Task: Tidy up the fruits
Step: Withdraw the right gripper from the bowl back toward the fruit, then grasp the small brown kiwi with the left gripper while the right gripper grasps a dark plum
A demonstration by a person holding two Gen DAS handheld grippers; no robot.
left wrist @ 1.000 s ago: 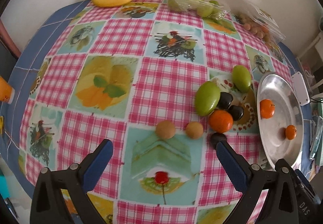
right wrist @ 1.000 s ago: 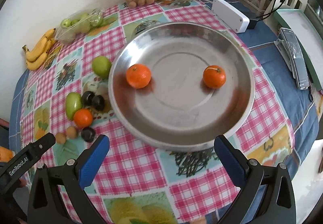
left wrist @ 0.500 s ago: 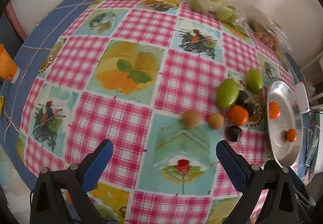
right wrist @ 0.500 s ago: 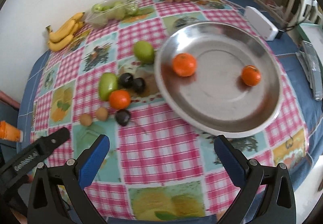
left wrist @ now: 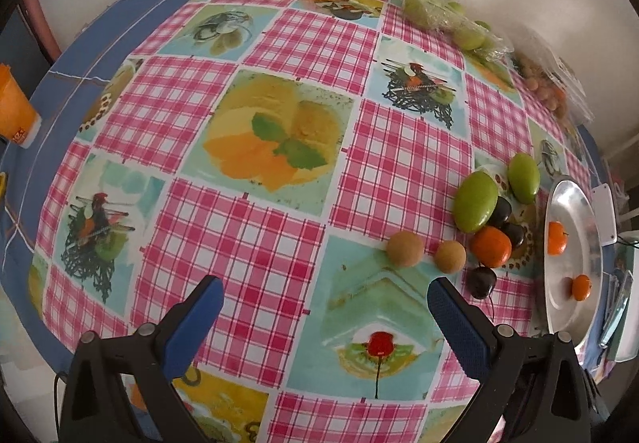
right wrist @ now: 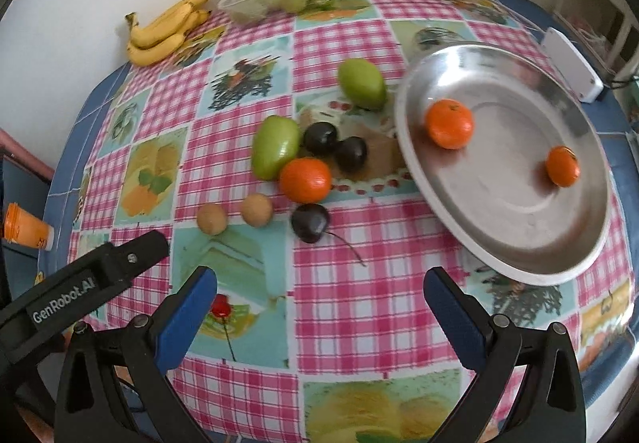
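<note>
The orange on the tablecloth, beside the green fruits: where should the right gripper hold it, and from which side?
Grip the orange across its round middle, coming from above. A green fruit and a dark plum appear to crowd its far sides, so the open right gripper probably fits best left to right.

Left hand-held gripper [left wrist: 325,297]: two black moulded arms, each of open triangular frame, entering at 7 and 5 o'clock of its own wrist view. Each arm carries a blue pad [left wrist: 459,327] with fine cross-hatched texture on the inner face. One round silver screw head sits at each arm's pivot, a second further back on the frame.

Right hand-held gripper [right wrist: 319,301]: identical build, with black triangular arms, blue textured pads [right wrist: 185,319] and paired silver screws per arm.

In the right wrist view, at 8 o'clock, the left unit's black outer arm shows side-on. It bears white lettering "GenRobot.AI" and one small screw near its tip.
</note>
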